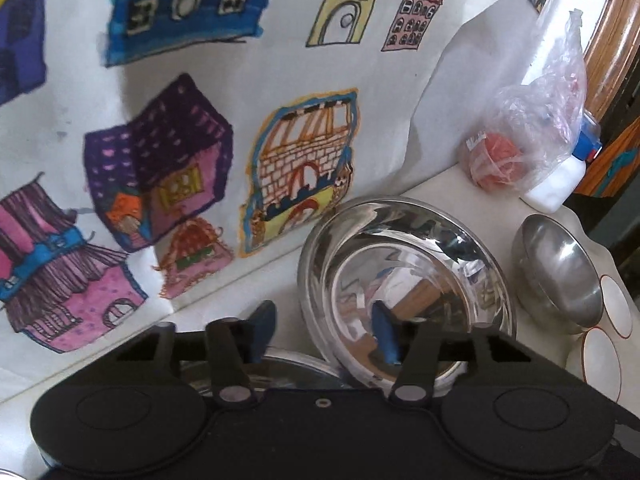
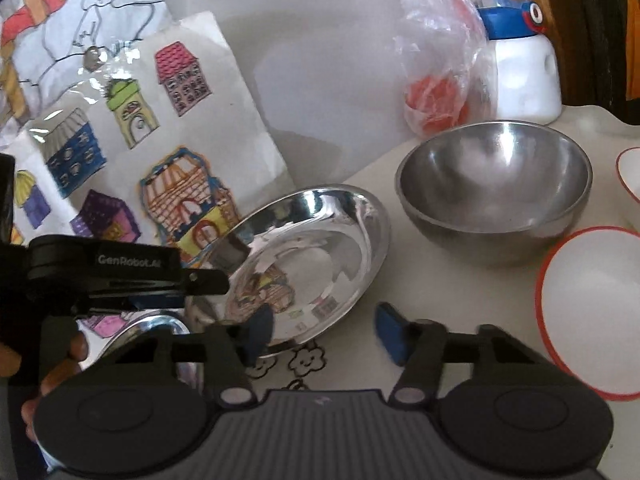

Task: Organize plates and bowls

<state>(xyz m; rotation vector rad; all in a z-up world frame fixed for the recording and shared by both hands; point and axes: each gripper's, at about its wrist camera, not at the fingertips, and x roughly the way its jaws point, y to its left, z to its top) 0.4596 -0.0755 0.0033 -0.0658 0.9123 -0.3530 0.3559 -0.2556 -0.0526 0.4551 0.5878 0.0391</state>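
A shiny steel plate (image 1: 404, 280) is tilted up on its edge; it also shows in the right wrist view (image 2: 304, 264). My left gripper (image 1: 324, 332) is open, its fingers straddling the plate's near rim, and it appears from the side in the right wrist view (image 2: 208, 282). A second steel plate (image 1: 288, 368) lies flat under it, also seen in the right wrist view (image 2: 148, 326). A matte steel bowl (image 2: 494, 188) stands to the right, also in the left wrist view (image 1: 560, 272). My right gripper (image 2: 320, 332) is open and empty, just in front of the tilted plate.
White bowls with red rims (image 2: 592, 312) sit at the right. A plastic bag with something red (image 2: 440, 80) and a white bottle with a blue cap (image 2: 520, 64) stand behind. A house-patterned sheet (image 1: 200, 120) covers the back wall.
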